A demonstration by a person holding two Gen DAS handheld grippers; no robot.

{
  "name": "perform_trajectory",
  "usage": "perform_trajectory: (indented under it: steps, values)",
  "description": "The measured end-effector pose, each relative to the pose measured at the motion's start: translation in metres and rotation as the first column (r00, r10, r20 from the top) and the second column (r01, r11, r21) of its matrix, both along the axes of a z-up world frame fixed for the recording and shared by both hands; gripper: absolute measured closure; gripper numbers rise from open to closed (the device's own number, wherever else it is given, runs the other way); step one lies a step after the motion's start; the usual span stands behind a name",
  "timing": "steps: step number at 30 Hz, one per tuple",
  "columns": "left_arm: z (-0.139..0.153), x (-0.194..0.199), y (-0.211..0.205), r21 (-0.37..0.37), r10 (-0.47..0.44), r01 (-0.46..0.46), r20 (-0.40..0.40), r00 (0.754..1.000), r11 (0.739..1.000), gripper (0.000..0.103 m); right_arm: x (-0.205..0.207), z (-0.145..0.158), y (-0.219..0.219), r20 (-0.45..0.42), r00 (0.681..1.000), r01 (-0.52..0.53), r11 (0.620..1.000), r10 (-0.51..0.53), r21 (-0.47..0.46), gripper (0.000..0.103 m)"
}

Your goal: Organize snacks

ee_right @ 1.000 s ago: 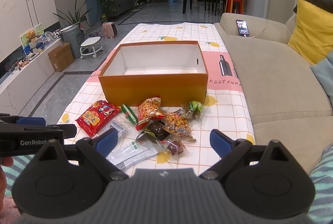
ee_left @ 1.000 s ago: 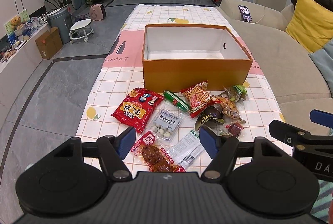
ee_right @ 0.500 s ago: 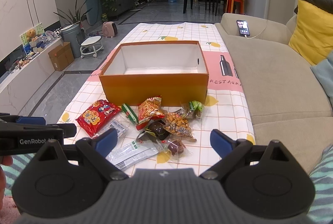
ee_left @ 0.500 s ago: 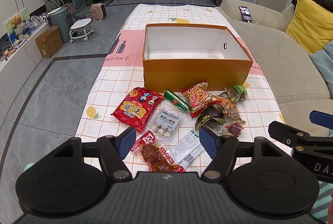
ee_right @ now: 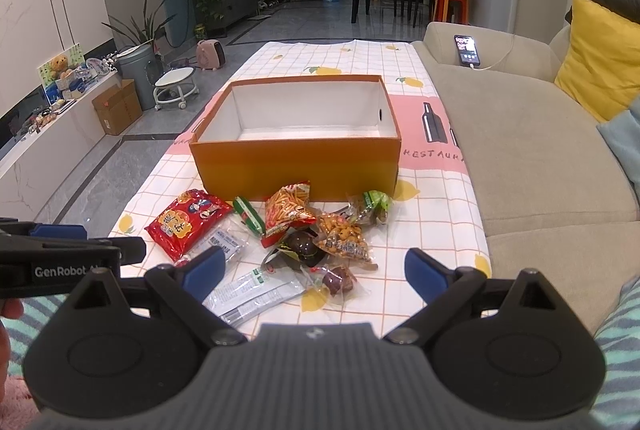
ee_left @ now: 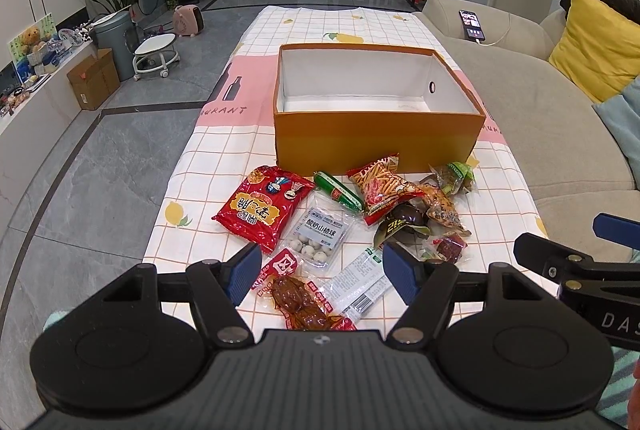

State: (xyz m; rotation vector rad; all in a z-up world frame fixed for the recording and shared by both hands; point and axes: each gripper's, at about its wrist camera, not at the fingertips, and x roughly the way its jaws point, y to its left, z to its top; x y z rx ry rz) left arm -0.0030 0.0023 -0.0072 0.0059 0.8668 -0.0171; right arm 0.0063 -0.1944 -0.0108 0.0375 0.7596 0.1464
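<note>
An empty orange box (ee_left: 376, 140) (ee_right: 296, 162) stands on the checked tablecloth. In front of it lie several snack packs: a red bag (ee_left: 262, 208) (ee_right: 186, 222), a green sausage (ee_left: 338, 190), an orange stick-snack bag (ee_left: 382, 186) (ee_right: 288, 210), a clear pack of white balls (ee_left: 320, 234), a dark round snack (ee_left: 402, 220) (ee_right: 302, 244), a white strip pack (ee_left: 358, 286) (ee_right: 256, 294) and a red meat pack (ee_left: 298, 294). My left gripper (ee_left: 322, 272) is open above the near packs, holding nothing. My right gripper (ee_right: 316, 270) is open, also empty, over the near packs.
A beige sofa (ee_left: 560, 134) runs along the table's right side with a yellow cushion (ee_left: 600, 50) and a phone (ee_left: 472, 24) on it. Grey floor, a cardboard box (ee_left: 94, 78) and a stool (ee_left: 154, 54) lie to the left.
</note>
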Motion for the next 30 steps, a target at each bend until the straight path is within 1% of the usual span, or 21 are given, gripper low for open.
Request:
perform_trajectory:
  steps: [12, 15, 17, 22, 24, 26, 28, 30]
  values:
    - [-0.002, 0.001, -0.001, -0.012, -0.004, 0.004, -0.004, 1.000, 1.000, 0.021, 0.002, 0.000, 0.001, -0.003, 1.000, 0.000, 1.000, 0.000, -0.001, 0.009]
    - [-0.002, 0.002, -0.001, -0.026, -0.023, 0.022, -0.010, 1.000, 0.999, 0.021, 0.003, 0.000, 0.001, -0.003, 1.000, -0.002, 1.000, 0.002, -0.003, 0.009]
    - [-0.002, 0.003, -0.001, -0.030, -0.038, 0.038, -0.009, 0.999, 0.999, 0.021, 0.004, -0.001, 0.000, -0.002, 1.000, -0.001, 1.000, 0.001, 0.000, 0.006]
    - [0.001, 0.007, 0.002, -0.035, -0.074, 0.074, 0.001, 0.997, 0.997, 0.022, 0.009, -0.003, 0.000, 0.003, 1.000, -0.007, 1.000, 0.007, -0.002, 0.004]
    - [0.000, 0.011, 0.007, -0.061, -0.082, 0.081, -0.008, 0.997, 0.995, 0.028, 0.015, -0.007, 0.001, -0.003, 1.000, -0.020, 1.000, 0.020, -0.014, 0.004]
    - [-0.002, 0.017, 0.013, -0.111, -0.100, 0.098, -0.019, 0.995, 0.989, 0.036, 0.021, -0.012, 0.001, -0.019, 1.000, -0.019, 0.999, 0.018, -0.027, 0.004]
    - [-0.005, 0.026, 0.018, -0.142, -0.110, 0.104, -0.042, 0.993, 0.984, 0.039, 0.031, -0.020, 0.000, -0.040, 0.999, -0.019, 1.000, 0.018, -0.024, 0.004]
    - [-0.010, 0.034, 0.022, -0.151, -0.099, 0.089, -0.057, 0.993, 0.984, 0.041, 0.038, -0.026, -0.004, -0.053, 0.998, -0.024, 1.000, 0.024, -0.003, 0.005]
